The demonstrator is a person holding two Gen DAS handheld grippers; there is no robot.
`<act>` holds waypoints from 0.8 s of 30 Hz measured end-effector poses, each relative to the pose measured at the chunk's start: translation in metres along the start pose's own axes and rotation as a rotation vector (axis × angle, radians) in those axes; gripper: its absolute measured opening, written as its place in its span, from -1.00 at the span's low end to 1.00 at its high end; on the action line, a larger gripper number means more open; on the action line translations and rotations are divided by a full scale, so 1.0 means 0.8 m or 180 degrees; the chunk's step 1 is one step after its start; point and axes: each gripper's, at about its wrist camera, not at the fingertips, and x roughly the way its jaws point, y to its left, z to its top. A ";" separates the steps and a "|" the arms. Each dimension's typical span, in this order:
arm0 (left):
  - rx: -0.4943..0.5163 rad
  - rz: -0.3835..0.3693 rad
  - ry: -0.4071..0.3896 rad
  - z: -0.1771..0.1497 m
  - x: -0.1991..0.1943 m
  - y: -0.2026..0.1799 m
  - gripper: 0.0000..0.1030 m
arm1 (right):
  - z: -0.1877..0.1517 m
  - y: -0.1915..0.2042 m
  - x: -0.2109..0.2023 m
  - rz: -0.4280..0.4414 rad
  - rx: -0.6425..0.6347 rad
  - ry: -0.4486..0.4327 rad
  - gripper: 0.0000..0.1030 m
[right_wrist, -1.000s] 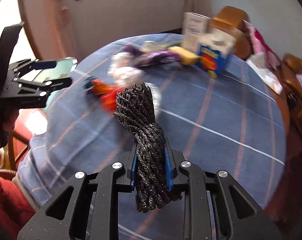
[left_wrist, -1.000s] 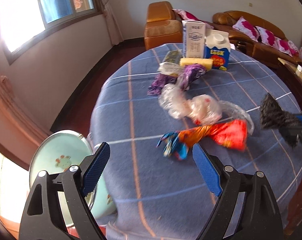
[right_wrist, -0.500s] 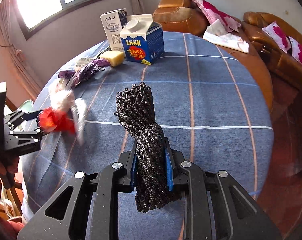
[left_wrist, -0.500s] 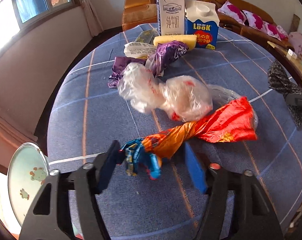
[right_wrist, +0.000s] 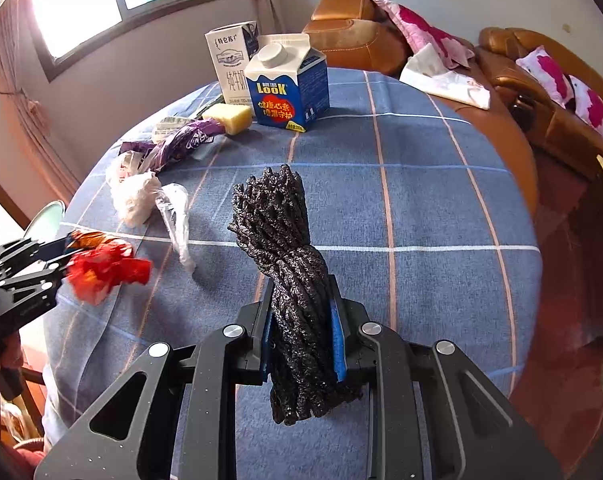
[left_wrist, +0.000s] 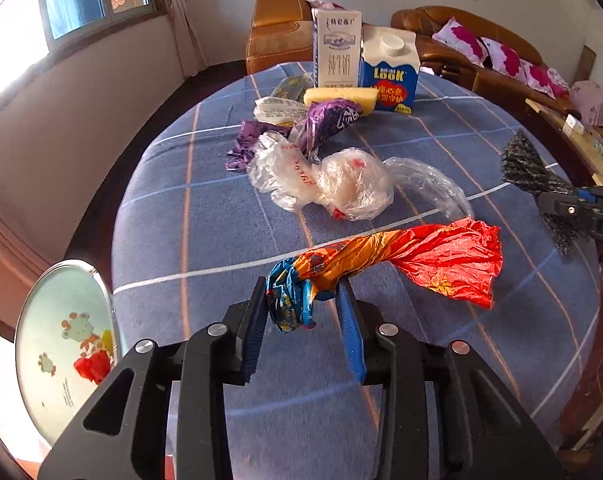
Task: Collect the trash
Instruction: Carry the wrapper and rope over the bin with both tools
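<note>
My left gripper [left_wrist: 303, 312] is shut on the blue twisted end of a red and orange foil wrapper [left_wrist: 413, 256], lifted a little off the blue checked tablecloth [left_wrist: 205, 232]. My right gripper [right_wrist: 301, 320] is shut on a black twisted bundle of rope-like trash [right_wrist: 285, 248], held upright above the table; the bundle also shows at the right of the left wrist view [left_wrist: 533, 176]. A crumpled clear plastic bag [left_wrist: 333, 184], a purple wrapper [left_wrist: 321, 124] and a white wrapper [left_wrist: 277, 110] lie farther back. The left gripper with the red wrapper [right_wrist: 105, 268] shows at the left of the right wrist view.
A white milk carton [left_wrist: 337, 54], a blue LOOK carton [left_wrist: 389, 74] and a yellow sponge [left_wrist: 341, 98] stand at the table's far side. A pale green bin lid with cartoon frogs [left_wrist: 61, 344] is below the table's left edge. Brown sofas [right_wrist: 521, 76] stand behind.
My left gripper moved forward to the red and orange wrapper, closed on its blue end and raised it. The right gripper swung right, still holding the black bundle.
</note>
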 end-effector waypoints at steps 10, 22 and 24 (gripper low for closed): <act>-0.0252 0.0280 -0.0068 -0.034 -0.048 0.043 -0.33 | -0.010 0.055 -0.015 0.0086 -0.0229 -0.0063 -0.54; -0.0586 0.0530 -0.0159 -0.067 -0.085 0.098 -0.33 | -0.007 0.137 -0.012 0.0355 -0.0467 -0.0081 -0.54; -0.0655 0.0550 -0.0165 -0.073 -0.091 0.109 -0.33 | -0.005 0.152 -0.011 0.0398 -0.0509 -0.0090 -0.54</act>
